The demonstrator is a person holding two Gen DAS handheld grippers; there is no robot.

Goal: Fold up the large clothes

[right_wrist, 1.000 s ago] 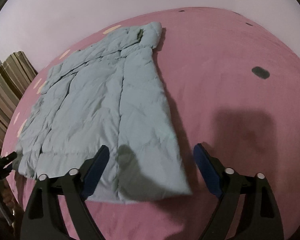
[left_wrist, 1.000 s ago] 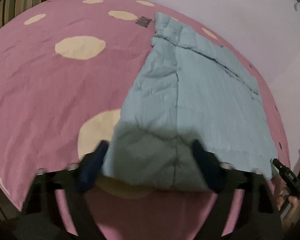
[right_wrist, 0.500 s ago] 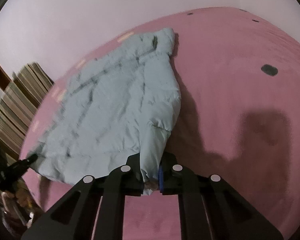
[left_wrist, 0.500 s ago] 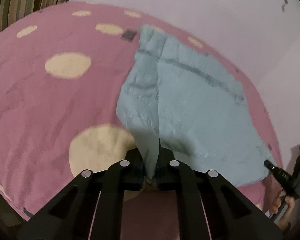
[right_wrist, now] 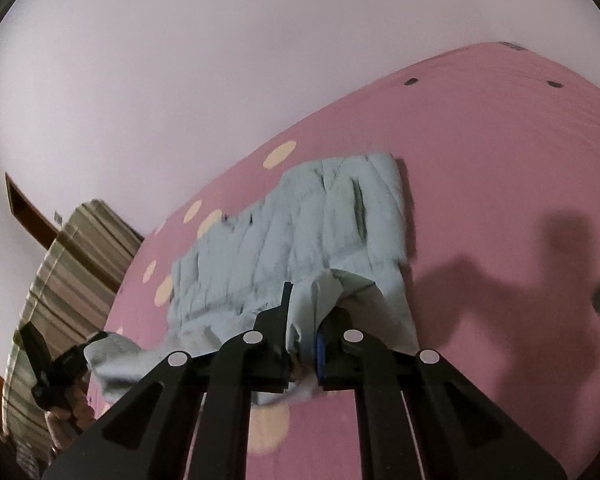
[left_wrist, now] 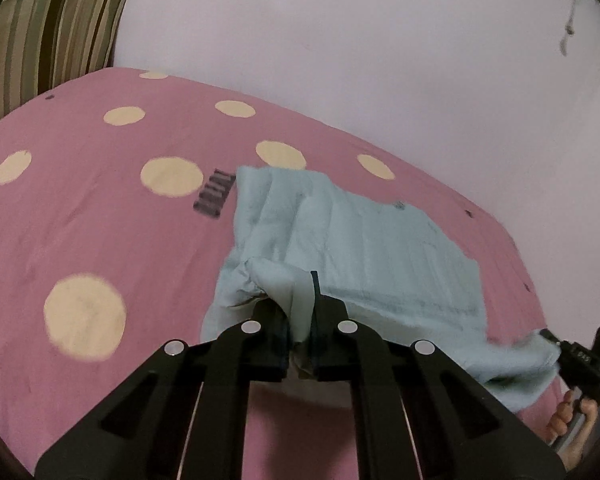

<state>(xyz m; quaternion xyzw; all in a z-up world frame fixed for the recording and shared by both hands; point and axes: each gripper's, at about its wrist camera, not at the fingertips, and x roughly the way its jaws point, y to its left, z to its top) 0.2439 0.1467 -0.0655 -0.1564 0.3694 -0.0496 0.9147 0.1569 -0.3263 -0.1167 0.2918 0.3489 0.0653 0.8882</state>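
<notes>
A light blue quilted jacket (left_wrist: 364, 240) lies on a pink bed with cream dots (left_wrist: 100, 220). My left gripper (left_wrist: 300, 320) is shut on the jacket's near hem corner and lifts it off the bed. My right gripper (right_wrist: 300, 320) is shut on the other near hem corner of the jacket (right_wrist: 300, 232) and lifts it too. Each gripper shows at the edge of the other's view, the right gripper (left_wrist: 556, 350) far right and the left gripper (right_wrist: 88, 348) far left. The far collar end still rests on the bed.
A striped pillow or cushion (left_wrist: 48, 28) stands at the head of the bed by the pale wall (left_wrist: 340, 40). It also shows in the right wrist view (right_wrist: 72, 272). A dark printed mark (left_wrist: 214, 196) lies on the sheet beside the jacket.
Both grippers closed on the jacket's near hem corners, then rose and lifted the hem off the bed. The near half of the jacket now hangs between them.
</notes>
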